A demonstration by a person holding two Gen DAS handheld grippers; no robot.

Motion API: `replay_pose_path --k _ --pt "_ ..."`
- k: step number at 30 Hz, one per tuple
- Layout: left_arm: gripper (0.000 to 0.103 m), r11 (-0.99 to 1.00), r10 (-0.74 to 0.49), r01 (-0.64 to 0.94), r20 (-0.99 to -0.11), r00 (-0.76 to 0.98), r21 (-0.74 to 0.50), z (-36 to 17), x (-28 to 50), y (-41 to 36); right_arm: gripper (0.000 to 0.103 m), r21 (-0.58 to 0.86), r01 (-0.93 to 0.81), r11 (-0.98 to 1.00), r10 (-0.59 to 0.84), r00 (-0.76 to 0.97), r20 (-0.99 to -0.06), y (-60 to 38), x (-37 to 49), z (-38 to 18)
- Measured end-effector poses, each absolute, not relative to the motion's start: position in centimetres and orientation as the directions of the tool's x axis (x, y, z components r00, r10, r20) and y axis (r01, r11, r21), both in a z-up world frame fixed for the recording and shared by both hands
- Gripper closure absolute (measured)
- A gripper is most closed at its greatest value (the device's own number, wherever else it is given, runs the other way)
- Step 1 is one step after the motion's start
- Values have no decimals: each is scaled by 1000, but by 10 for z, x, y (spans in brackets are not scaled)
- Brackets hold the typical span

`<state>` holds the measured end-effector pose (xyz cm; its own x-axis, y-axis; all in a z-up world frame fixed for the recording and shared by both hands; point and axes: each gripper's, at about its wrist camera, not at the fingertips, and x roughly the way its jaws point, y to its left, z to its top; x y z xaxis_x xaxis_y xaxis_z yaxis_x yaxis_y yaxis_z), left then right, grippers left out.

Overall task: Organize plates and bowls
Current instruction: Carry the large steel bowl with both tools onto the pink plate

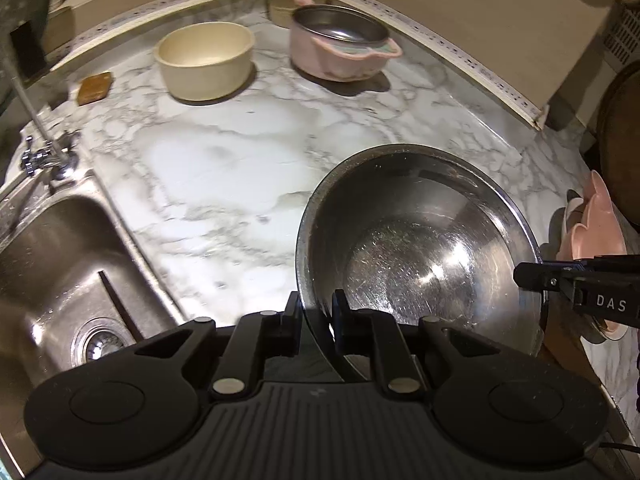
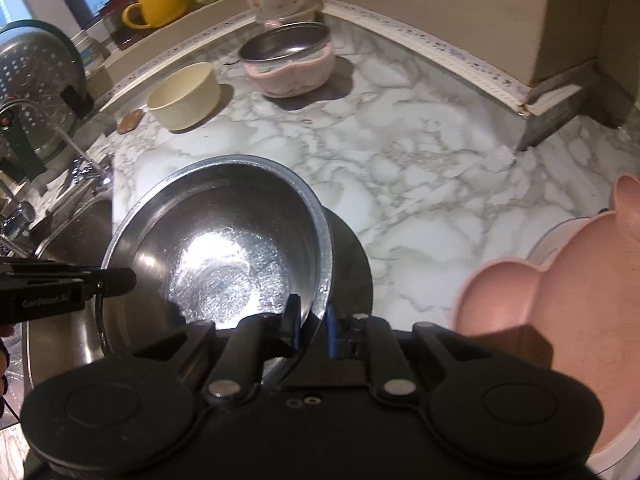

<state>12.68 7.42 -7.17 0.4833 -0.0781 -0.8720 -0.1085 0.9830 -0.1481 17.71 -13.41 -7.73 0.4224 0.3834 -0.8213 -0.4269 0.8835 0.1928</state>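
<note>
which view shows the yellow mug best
The right wrist view: the yellow mug sits whole on the back ledge, handle facing left. The left wrist view catches only a yellow sliver at its top edge.

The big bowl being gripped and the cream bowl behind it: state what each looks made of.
Big bowl: apparently stainless steel, a bright reflective inside covered in fine scratches. Cream bowl: matte and opaque, without sharp glints; plastic, bamboo fibre or unglazed ceramic, impossible to tell which.
</note>
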Motion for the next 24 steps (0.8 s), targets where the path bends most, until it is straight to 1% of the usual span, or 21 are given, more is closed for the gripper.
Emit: replay_pose_path --k 10,17,21,24 --pt "89 984 -100 -85 -885 455 -155 -82 145 51 90 185 -399 898 359 420 -833 -156 185 -84" --pt "89 984 -102 -83 -886 453 -156 -85 147 52 89 199 -411 890 371 399 -839 -159 188 -89" --pt "88 983 -120 -70 -884 453 -169 -85 146 55 82 194 -425 884 375 397 -838 -159 188 -87" --pt "88 981 -134 -66 -884 448 -183 -84 147 58 78 173 -438 882 365 403 -839 -158 188 -85"
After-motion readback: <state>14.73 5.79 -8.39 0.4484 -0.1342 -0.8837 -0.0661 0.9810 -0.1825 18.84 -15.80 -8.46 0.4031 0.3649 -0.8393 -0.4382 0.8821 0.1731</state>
